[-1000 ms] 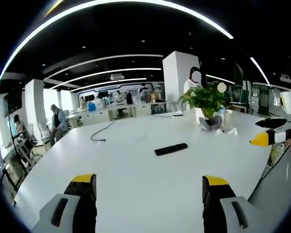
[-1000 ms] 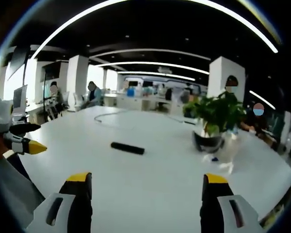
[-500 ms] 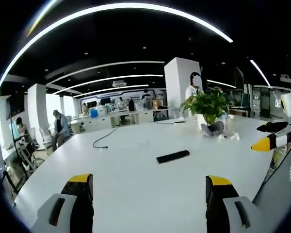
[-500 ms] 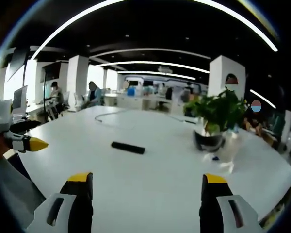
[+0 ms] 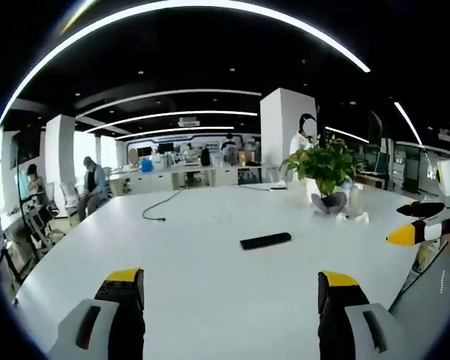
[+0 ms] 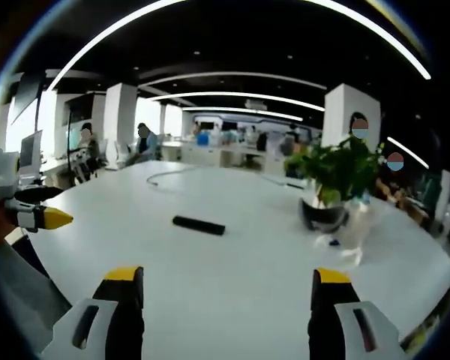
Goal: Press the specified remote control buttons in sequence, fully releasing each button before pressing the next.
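Since the earlier pictures the remote control (image 5: 265,241) is sitting a little lower in the left gripper view, and the whole room is shifting with it, so it is the camera that is moving and not the thing; the right gripper view is changing almost not at all.

The left tool (image 5: 229,289) is standing open, its two yellow-tipped jaws rising wide apart from the bottom of the frame with nothing between them. The right tool (image 6: 228,285) is open in the same way and is also carrying nothing. Both are hovering above the near part of the white tabletop (image 5: 210,300), well apart from the remote control.

The remote control is lying flat near the centre of the tabletop, just right of the middle in the left gripper view and just left of the middle (image 6: 199,224) in the right gripper view. It is a slim, dark, stiff bar and is probably light, so I judge that it will slide on the smooth surface if it is pushed from the side. One tool should be holding it by its long edges near one end, while a single jaw tip is pressing straight down on the buttons. The buttons are too small to see from here.

The left gripper view is showing the right tool at the right edge, and a dark cable (image 5: 161,207) in the middle left. The right gripper view is showing the left tool at the left edge, and the potted plant (image 6: 331,184) larger, at the centre right.
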Demonstrator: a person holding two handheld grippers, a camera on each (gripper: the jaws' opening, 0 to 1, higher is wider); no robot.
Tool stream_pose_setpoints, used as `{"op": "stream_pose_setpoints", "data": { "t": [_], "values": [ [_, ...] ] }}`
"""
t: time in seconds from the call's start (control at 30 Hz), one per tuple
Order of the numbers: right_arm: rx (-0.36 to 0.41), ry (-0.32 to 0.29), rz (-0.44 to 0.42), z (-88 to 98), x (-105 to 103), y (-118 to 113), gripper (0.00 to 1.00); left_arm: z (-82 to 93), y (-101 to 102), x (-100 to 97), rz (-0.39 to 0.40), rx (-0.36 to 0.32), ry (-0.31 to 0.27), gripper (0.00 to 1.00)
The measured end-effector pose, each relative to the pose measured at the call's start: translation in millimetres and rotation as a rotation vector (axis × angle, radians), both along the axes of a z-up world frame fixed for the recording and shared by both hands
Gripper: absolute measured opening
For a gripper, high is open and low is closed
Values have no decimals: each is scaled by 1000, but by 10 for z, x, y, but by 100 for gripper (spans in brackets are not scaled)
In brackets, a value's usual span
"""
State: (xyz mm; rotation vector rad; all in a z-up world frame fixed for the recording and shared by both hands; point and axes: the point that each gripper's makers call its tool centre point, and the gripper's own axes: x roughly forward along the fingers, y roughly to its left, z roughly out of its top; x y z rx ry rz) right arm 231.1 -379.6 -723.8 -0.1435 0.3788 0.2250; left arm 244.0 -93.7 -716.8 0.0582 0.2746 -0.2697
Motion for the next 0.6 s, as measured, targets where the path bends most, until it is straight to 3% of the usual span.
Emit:
{"op": "stream_pose_setpoints", "data": {
  "t": [0.6],
  "values": [
    [-15, 17, 30, -45, -1, 50, 91, -55, -36, -7, -14, 13, 30, 97]
  ]
}}
